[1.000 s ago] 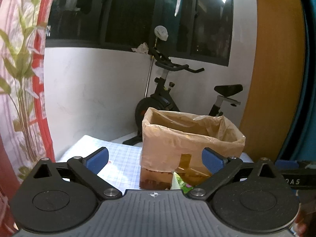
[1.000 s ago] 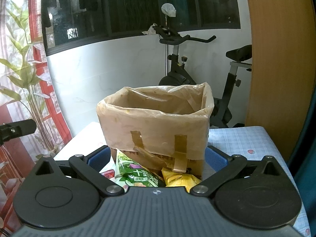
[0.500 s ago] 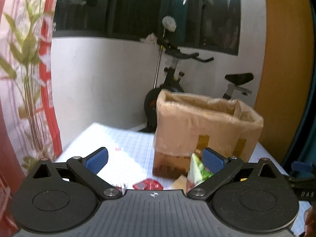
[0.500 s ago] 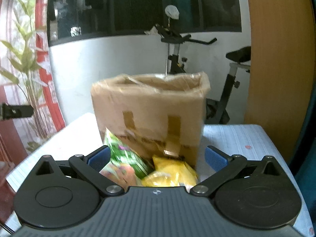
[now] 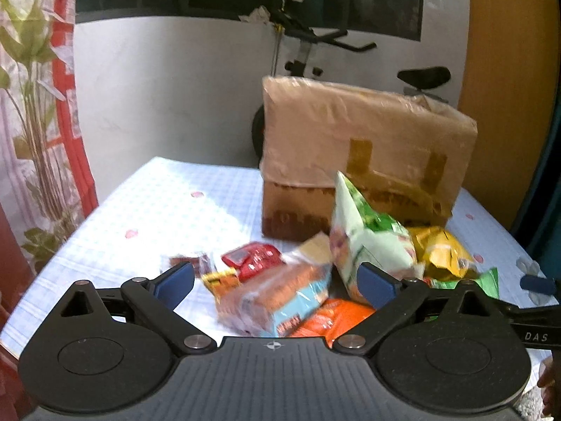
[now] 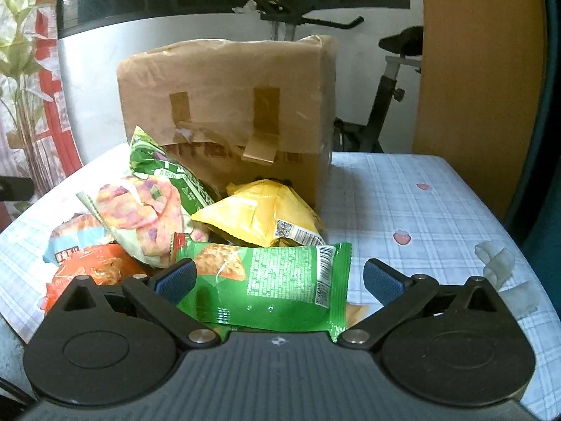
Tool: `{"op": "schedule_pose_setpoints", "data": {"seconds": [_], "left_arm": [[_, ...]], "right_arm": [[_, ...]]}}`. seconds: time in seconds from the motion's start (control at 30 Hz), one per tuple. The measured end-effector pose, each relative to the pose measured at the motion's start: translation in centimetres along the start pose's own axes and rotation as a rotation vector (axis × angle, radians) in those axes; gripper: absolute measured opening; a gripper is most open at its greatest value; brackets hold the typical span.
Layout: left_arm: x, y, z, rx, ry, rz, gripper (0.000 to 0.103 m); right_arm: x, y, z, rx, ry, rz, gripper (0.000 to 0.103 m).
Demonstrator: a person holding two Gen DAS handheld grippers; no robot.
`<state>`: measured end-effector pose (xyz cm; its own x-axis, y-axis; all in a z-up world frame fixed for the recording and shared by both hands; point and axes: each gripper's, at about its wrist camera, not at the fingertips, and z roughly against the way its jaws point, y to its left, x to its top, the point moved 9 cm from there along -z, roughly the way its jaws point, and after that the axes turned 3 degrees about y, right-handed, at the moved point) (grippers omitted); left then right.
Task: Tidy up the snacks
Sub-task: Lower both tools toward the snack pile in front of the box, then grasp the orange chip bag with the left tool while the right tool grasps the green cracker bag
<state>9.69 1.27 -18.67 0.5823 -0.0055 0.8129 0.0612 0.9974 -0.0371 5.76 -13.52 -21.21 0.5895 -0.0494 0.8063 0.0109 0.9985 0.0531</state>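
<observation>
Left gripper: we hold the left gripper point(image 5: 275, 282) with its jaws spread wide and nothing between the blue pads; it hangs over the near edge of the snack pile.
Right gripper: our right gripper point(image 6: 278, 277) is also wide apart and grips nothing; the green packet point(image 6: 277, 282) lies flat between its fingers, touching neither pad as far as we can tell.
Box: the cardboard box point(image 6: 228, 105), lined with a brownish plastic bag taped down over its front, stands upright on the table behind the pile.
Snacks: we see them heaped in front of the box. A pale green bag with pink chips printed on it point(image 6: 150, 217) leans up against the box front, and a yellow bag point(image 6: 259, 214) lies just beside it.
Near side: a clear pack with a light blue label point(image 5: 277, 298) lies closest to our left gripper, an orange bag point(image 5: 329, 319) partly under it, a red packet point(image 5: 250, 259) behind.
Table: a checked cloth with small red prints point(image 6: 420, 210) covers it.
Background: an exercise bike point(image 5: 315, 42) stands behind the box.
</observation>
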Motion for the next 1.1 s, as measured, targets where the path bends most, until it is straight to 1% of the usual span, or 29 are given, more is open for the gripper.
{"op": "schedule_pose_setpoints", "data": {"seconds": [0.07,0.23,0.27,0.3,0.4,0.5,0.57,0.6,0.67,0.77,0.83,0.9,0.97,1.1], "left_arm": [[-0.6,-0.3,-0.2,-0.019,0.016,-0.007,0.099],[-1.7,-1.3,-0.6,-0.049,0.046,-0.03,0.098],[-1.9,-1.4,-0.6,-0.06,0.052,-0.033,0.096],[-2.1,-1.6,-0.7,-0.074,0.057,-0.036,0.092],[-2.9,-2.0,-0.9,-0.146,0.094,-0.033,0.082],[-3.6,-1.8,-1.6,-0.179,0.128,-0.007,0.081],[-3.9,-2.2,-2.8,-0.198,0.153,-0.006,0.081],[-4.1,-2.4,-3.4,-0.21,0.167,-0.013,0.08],[-4.4,-2.8,-4.3,-0.236,0.185,-0.061,0.081],[-4.5,-3.1,-5.3,-0.255,0.204,-0.112,0.081],[-4.8,-3.1,-5.9,-0.274,0.228,-0.108,0.081],[-5.2,-2.9,-6.4,-0.273,0.249,-0.092,0.081],[-5.1,-2.8,-6.3,-0.279,0.247,-0.074,0.081],[-4.5,-2.7,-5.4,-0.308,0.211,-0.067,0.082]], "right_arm": [[-0.3,0.7,0.1,0.007,-0.004,0.034,0.103],[-1.0,2.0,-0.5,0.047,0.008,0.046,0.103],[-1.0,2.2,-0.6,0.047,0.009,0.052,0.103],[-0.9,2.3,-0.7,0.045,0.009,0.057,0.103],[-0.7,2.8,-0.6,0.049,0.0,0.072,0.103],[-0.9,3.2,-0.8,0.06,0.002,0.086,0.103],[-1.0,3.4,-1.0,0.065,0.012,0.086,0.103],[-1.1,3.5,-1.1,0.067,0.017,0.086,0.103],[-1.2,3.6,-1.1,0.068,0.021,0.087,0.103],[-1.2,3.8,-1.1,0.066,0.022,0.1,0.103],[-1.4,3.8,-1.2,0.066,0.028,0.1,0.103],[-1.5,3.7,-1.3,0.065,0.035,0.096,0.103],[-1.5,3.6,-1.4,0.063,0.036,0.093,0.103],[-1.5,3.5,-1.5,0.063,0.041,0.084,0.103]]}}
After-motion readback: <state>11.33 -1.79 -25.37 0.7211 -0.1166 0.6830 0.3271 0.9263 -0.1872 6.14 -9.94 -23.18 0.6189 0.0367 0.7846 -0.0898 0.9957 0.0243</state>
